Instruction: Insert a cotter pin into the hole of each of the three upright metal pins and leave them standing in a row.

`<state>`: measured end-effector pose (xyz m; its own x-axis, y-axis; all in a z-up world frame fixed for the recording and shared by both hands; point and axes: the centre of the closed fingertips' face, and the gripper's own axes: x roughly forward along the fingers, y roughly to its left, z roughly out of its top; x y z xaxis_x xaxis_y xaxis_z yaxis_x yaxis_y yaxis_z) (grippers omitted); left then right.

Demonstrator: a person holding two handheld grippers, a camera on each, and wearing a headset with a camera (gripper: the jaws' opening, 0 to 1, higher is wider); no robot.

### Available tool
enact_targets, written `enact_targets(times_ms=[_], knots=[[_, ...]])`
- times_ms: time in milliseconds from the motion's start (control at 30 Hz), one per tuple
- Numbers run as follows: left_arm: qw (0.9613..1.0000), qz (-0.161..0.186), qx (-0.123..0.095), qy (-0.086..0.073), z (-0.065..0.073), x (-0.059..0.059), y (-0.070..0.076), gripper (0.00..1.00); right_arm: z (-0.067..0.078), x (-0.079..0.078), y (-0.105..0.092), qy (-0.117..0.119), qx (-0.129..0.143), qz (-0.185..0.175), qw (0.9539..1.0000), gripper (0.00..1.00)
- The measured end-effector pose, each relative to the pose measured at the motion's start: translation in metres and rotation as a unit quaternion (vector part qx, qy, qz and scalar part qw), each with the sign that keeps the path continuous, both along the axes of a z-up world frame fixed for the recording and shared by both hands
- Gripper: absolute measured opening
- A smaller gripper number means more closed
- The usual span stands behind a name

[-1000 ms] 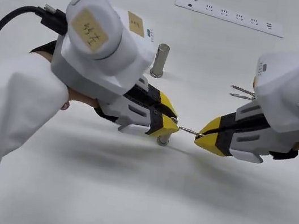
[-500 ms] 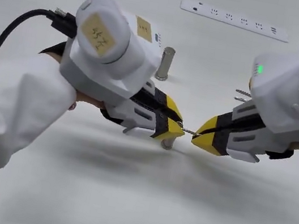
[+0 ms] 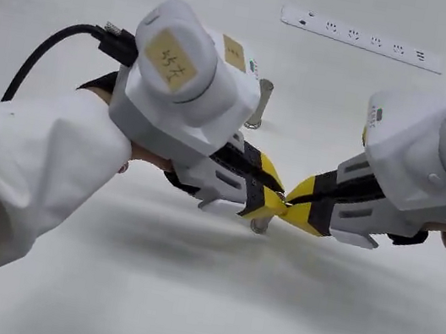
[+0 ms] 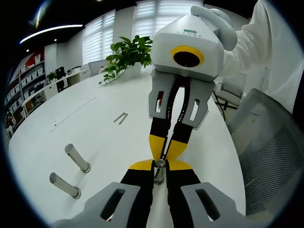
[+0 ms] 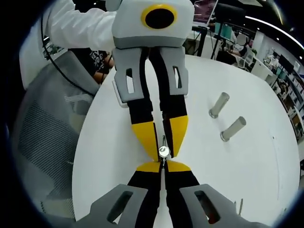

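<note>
left tongs (image 4: 160, 167) clamp metal pin (image 4: 160, 173) | right tongs (image 5: 162, 167) clamp cotter pin (image 3: 284, 199) | head view: socket-strip (image 3: 360, 37)

Left gripper (image 3: 273, 205), right gripper (image 3: 297, 207), tip-to-tip, apparently clamped

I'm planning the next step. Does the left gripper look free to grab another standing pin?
Probably not yet: the left gripper is shut on a pin, tip to tip with the right gripper. Bare table leads to a free pin.

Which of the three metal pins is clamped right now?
The pin between the left gripper's jaws; the other two stand free on the table.
</note>
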<state>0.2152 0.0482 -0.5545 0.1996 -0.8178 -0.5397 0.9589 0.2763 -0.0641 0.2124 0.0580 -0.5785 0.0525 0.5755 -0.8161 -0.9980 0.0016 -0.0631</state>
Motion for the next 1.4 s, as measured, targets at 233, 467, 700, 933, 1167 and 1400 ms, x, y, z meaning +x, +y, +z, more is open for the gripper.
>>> enact_targets(times_ms=[233, 467, 700, 933, 1167, 1400], knots=[[1.0, 0.003, -0.001, 0.002, 0.0, 0.0, 0.001, 0.06, 0.001, 0.002, 0.0, -0.003, 0.02, -0.016, 0.9997, 0.09], [1.0, 0.003, -0.001, 0.001, 0.0, 0.0, 0.001, 0.06, 0.004, 0.003, -0.005, -0.003, 0.016, -0.021, 0.9996, 0.07], [1.0, 0.004, -0.003, 0.0, 0.0, 0.0, 0.001, 0.06, 0.008, 0.003, -0.009, 0.004, 0.018, -0.022, 0.9996, 0.01], [1.0, 0.004, -0.001, -0.001, 0.0, 0.0, 0.001, 0.06, 0.012, -0.002, -0.004, 0.007, 0.021, -0.02, 0.9996, 0.0], [1.0, 0.004, 0.002, -0.005, 0.0, 0.0, 0.001, 0.06, 0.012, -0.004, -0.003, 0.005, 0.015, -0.007, 0.9999, 0.0], [1.0, 0.004, 0.003, -0.003, -0.001, -0.002, 0.001, 0.06, 0.012, -0.003, -0.003, -0.002, 0.015, -0.004, 0.9999, 0.0]])
